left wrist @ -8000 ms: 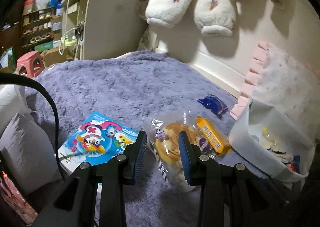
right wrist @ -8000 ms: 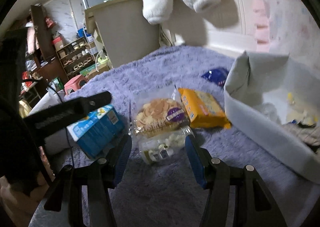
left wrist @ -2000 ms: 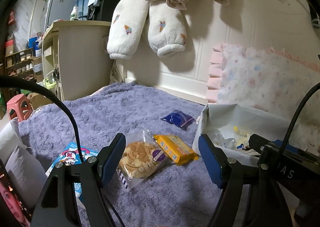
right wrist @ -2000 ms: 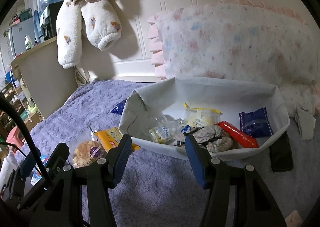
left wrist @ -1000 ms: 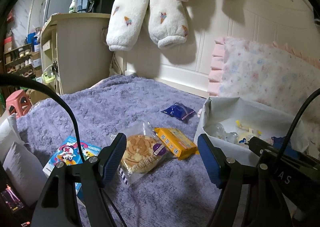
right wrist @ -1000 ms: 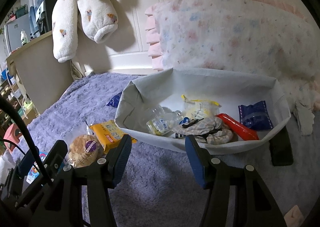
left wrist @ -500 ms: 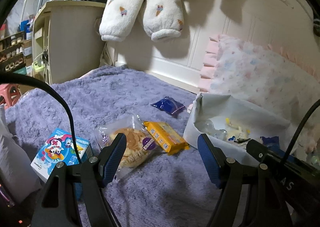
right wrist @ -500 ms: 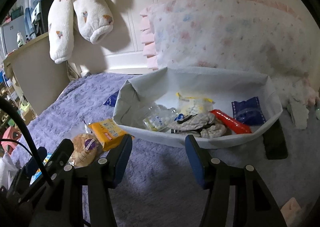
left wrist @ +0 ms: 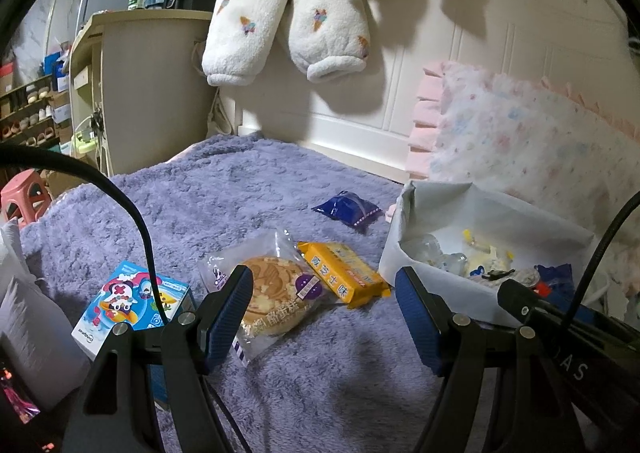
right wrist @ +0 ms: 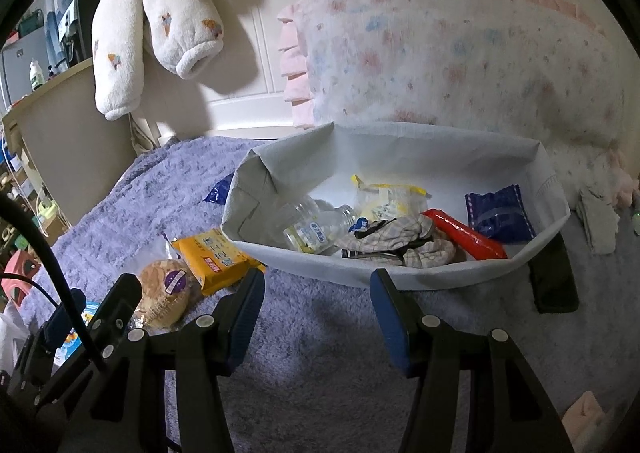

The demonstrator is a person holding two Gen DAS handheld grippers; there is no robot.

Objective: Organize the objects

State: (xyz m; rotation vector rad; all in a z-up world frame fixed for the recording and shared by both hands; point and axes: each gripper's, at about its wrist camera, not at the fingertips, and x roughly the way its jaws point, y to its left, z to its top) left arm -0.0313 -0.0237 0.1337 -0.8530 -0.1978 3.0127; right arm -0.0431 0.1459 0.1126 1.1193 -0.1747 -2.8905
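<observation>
Your left gripper [left wrist: 324, 313] hangs above the purple blanket [left wrist: 224, 193] with its blue-padded fingers [left wrist: 230, 309] spread wide and nothing between them. Just beyond its left finger lies the round pastry in a clear wrapper [left wrist: 272, 299], and touching that wrapper's right edge is the yellow biscuit pack [left wrist: 342, 273]. Off to your left, near the blanket's edge, sits the blue cartoon carton [left wrist: 132, 303] (a black cable crosses in front of it). Farther back, apart from the others, a small dark blue packet [left wrist: 348, 209] lies on the blanket just beside the corner of the white fabric bin [left wrist: 400, 241].

Your right gripper [right wrist: 318, 313] is likewise spread and empty, held low over the blanket directly in front of the bin's near wall [right wrist: 360, 273]. Inside the bin you can see a clear plastic bottle [right wrist: 316, 225] lying on its side, a yellow-edged clear bag [right wrist: 386, 201] behind it, a crumpled checked cloth [right wrist: 404, 243] against the near wall, a red tube-shaped packet [right wrist: 464, 235] touching the cloth, and a blue packet [right wrist: 498, 215] leaning at the right end. A dark flat object [right wrist: 554, 277] lies on the blanket at the bin's right corner. Behind the bin stands a floral pillow with pink ruffles [right wrist: 460, 53], and white fleece trousers [right wrist: 160, 29] hang on the wall at left.
</observation>
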